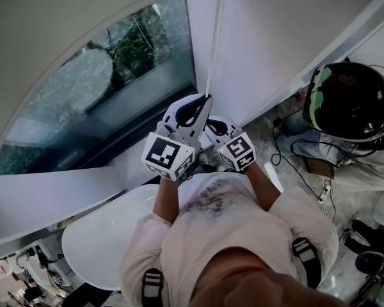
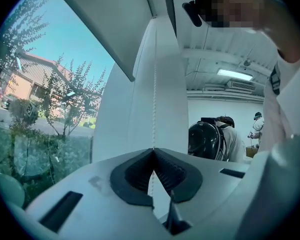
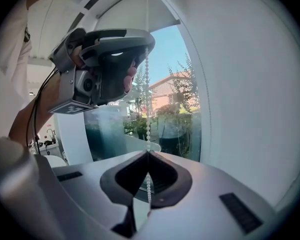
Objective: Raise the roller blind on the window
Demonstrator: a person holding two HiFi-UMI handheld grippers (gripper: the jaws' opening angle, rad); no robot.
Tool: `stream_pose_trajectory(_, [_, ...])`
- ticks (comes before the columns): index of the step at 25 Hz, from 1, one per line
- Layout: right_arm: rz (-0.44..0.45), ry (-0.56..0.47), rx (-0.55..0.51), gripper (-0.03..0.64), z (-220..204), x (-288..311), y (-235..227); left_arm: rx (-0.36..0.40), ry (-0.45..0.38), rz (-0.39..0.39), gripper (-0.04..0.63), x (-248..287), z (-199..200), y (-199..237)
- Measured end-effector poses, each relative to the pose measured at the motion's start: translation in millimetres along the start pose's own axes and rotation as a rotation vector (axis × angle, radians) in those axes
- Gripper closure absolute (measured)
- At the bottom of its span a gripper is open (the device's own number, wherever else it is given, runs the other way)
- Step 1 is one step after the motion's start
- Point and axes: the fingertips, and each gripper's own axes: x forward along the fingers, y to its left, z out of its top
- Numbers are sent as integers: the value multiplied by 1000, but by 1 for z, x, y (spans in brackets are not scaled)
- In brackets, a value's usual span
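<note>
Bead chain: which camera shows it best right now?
The right gripper view: the bead chain hangs sharp against the window, single beads visible, down into the right gripper, shut on it. The left gripper view shows it thin and pale; the head view, a blurred white line.

In the lower left of the head view there is a white tabletop (image 1: 93, 245) with a rounded edge; the person's body covers its right part. At the right side of this view is a pale, speckled floor (image 1: 345, 206). On it lie black cables (image 1: 292, 147) in loose loops, a flat brown piece (image 1: 317, 166) beside them, and a white cord (image 1: 324, 190) lower down.
</note>
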Motion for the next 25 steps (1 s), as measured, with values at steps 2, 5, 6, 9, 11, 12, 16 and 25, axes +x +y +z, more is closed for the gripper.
stream_pose_trajectory(2, [2,16,3,555,-7,2,0,-10,10,1,588,0,-7,1])
stream_pose_trajectory(5, [4,38,10,555,-18,4,-1,-26,25,3,588,-1,-19,3])
stream_pose_trajectory(6, [4,45,13,555,-22,5,-2,-29,30,5,588,-1,-22,3])
stream_pose_trajectory(9, [9,60,21,555,-31,5,-2,-40,42,7,588,-2,-31,1])
stream_pose_trajectory(11, [14,71,25,555,-36,6,-1,-48,50,7,588,-2,-37,0])
stream_pose_trajectory(12, [16,77,26,555,-38,7,-1,-52,55,8,588,-3,-40,1])
stream_pose_trajectory(16, [25,108,33,555,-49,13,-2,-68,74,13,588,-3,-52,5])
stream_pose_trajectory(25, [38,170,53,555,-79,16,3,-99,121,11,588,-10,-81,4])
